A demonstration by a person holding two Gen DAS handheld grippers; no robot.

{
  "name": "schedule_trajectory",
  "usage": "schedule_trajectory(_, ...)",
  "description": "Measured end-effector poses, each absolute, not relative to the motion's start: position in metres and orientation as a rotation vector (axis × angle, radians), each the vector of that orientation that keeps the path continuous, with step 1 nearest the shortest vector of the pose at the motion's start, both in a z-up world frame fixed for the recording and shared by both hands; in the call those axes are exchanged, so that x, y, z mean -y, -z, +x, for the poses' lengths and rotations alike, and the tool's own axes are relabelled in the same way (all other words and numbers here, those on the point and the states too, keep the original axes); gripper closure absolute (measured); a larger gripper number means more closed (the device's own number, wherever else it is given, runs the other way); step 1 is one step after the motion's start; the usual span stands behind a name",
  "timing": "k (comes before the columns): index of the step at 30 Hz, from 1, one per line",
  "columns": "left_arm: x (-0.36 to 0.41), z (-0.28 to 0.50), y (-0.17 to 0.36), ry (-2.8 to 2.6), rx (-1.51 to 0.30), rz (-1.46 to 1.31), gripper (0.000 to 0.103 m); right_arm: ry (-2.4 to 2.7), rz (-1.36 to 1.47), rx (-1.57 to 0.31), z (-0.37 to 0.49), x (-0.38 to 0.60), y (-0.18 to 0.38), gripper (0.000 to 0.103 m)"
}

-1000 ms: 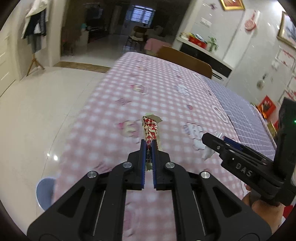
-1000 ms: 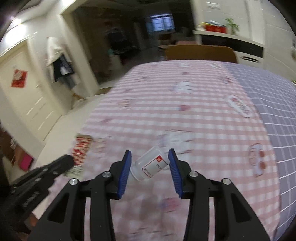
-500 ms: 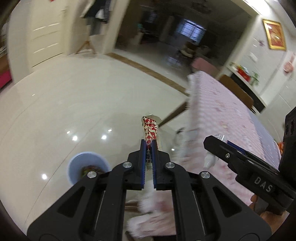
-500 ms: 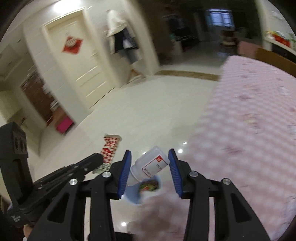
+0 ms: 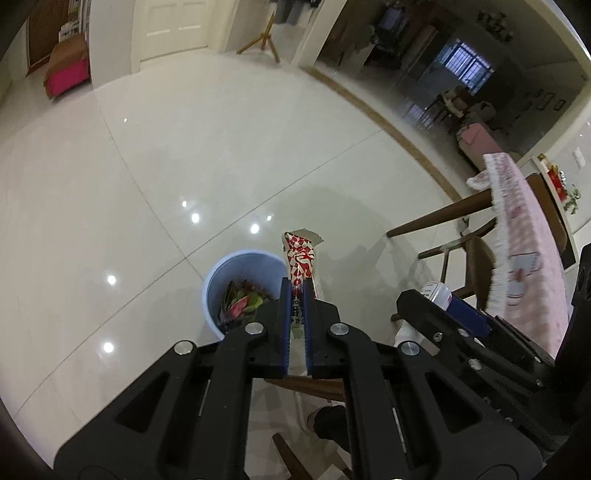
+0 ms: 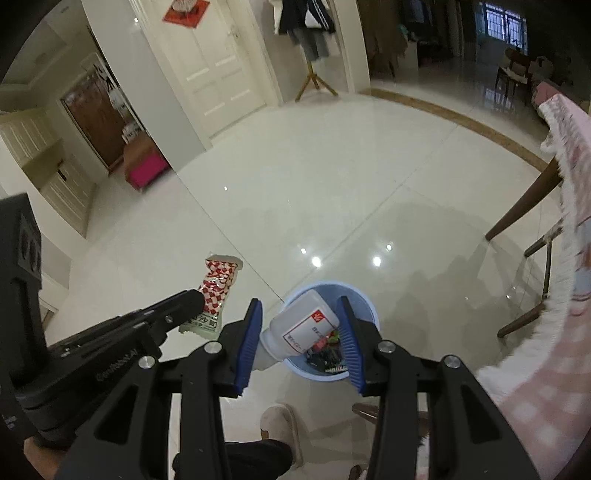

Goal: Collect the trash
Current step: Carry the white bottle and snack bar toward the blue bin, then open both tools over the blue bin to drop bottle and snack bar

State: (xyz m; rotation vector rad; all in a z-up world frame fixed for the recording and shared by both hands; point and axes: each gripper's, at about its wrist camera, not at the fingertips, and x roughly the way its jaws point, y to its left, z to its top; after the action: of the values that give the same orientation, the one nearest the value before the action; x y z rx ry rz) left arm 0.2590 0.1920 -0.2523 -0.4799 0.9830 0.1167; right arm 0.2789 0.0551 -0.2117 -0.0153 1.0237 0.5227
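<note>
A glossy white tiled floor [image 5: 192, 155] is being shown, with ceiling lights being reflected in it as bright spots. A tan border strip [image 6: 461, 114] is being run across the floor toward a darker room, where a barred window [image 6: 504, 22] is being lit from outside. A white panelled door [image 6: 210, 62] is being framed in the near wall, with a red ornament [image 6: 186, 9] being displayed above it. A pink stool [image 6: 146, 173] is being kept by a wooden doorway. A wooden tripod stand [image 6: 314, 79] is being used for hanging clothes. A table [image 5: 439, 218] is being covered by a pink checked cloth [image 5: 524, 236].
</note>
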Motion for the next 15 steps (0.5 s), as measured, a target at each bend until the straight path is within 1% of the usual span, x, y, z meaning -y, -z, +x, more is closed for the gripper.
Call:
schedule_trajectory(6,-0.19,0.285,0.281,-0.088,-1.032,-0.501,0.097,-0.479,-0.017,-1.041,0.289,-0.057,0.235,0.062)
schedule_trajectory(9,-0.192,0.297,0.282,-0.087,-1.039,-0.513,0.095,-0.458,-0.009,-1.053,0.295,-0.055,0.245,0.062)
schedule_trajectory(10,-0.191,0.302,0.284,-0.106,-1.047,-0.503,0.086,-0.454,-0.006,-1.058,0.295,-0.054,0.248,0.062)
schedule_trajectory(11,-0.192,0.304,0.287,-0.126,-1.055,-0.497,0.053,-0.451,-0.003,-1.062,0.297,-0.052,0.25,0.062)
schedule_trajectory(12,-0.193,0.306,0.289,-0.153,-1.055,-0.495,0.033,-0.446,-0.004,-1.067,0.298,-0.052,0.253,0.062)
schedule_trajectory(13,-0.195,0.303,0.289,-0.159,-1.034,-0.495,0.028,-0.445,-0.004,-1.071,0.299,-0.053,0.255,0.062)
schedule_trajectory(15,-0.194,0.3,0.291,-0.156,-1.038,-0.473,0.028,-0.444,-0.006,-1.076,0.301,-0.053,0.258,0.062)
